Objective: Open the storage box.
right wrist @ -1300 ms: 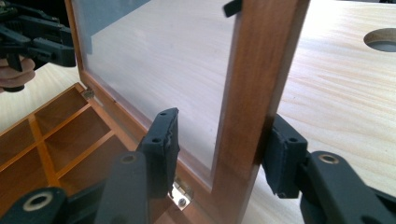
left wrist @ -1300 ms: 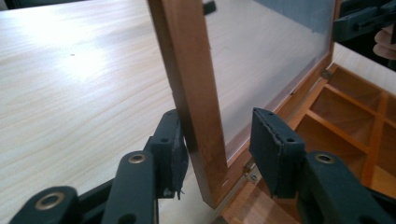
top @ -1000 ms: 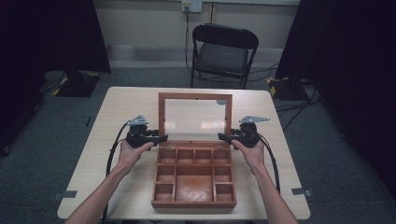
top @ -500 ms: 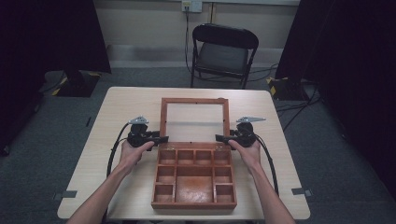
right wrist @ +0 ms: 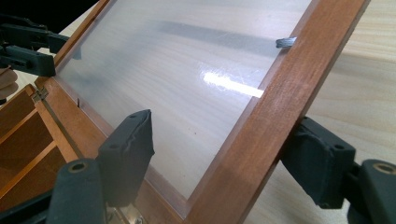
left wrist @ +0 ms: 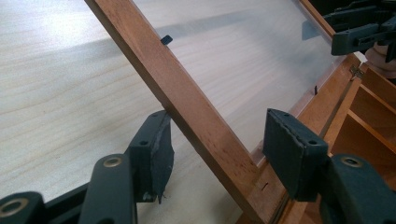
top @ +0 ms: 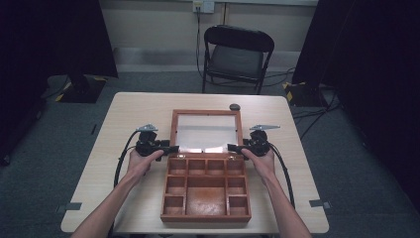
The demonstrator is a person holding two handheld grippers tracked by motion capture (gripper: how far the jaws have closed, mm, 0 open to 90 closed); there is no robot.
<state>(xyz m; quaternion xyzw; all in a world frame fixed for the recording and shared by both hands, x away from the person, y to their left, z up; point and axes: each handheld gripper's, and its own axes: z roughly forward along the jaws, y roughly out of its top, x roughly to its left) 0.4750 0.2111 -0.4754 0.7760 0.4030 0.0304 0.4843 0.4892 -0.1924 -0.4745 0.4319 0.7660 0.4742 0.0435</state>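
A wooden compartment box [top: 205, 199] stands open on the table, its glass-paned lid [top: 206, 130] leaning back from the hinges. My left gripper [top: 173, 148] sits at the lid's left rail [left wrist: 187, 107], near the hinge. Its jaws have just been opening and straddle the rail; one pad [left wrist: 156, 149] is close to the wood, the other [left wrist: 289, 149] clearly off it. My right gripper [top: 233, 147] straddles the right rail [right wrist: 280, 93] the same way. Its jaws have also just been opening, and the pad [right wrist: 130, 144] over the glass stands apart from the rail.
The box fills the near middle of the pale table [top: 138, 114]. A small dark round object [top: 235, 106] lies just behind the lid. A black folding chair [top: 236, 54] stands beyond the far edge. Cables [top: 124, 158] trail from both grippers along the forearms.
Both grippers' jaws have spread wider around the lid's rails. In the high view the lid looks shorter, with its top edge lower. The hands stay in place.
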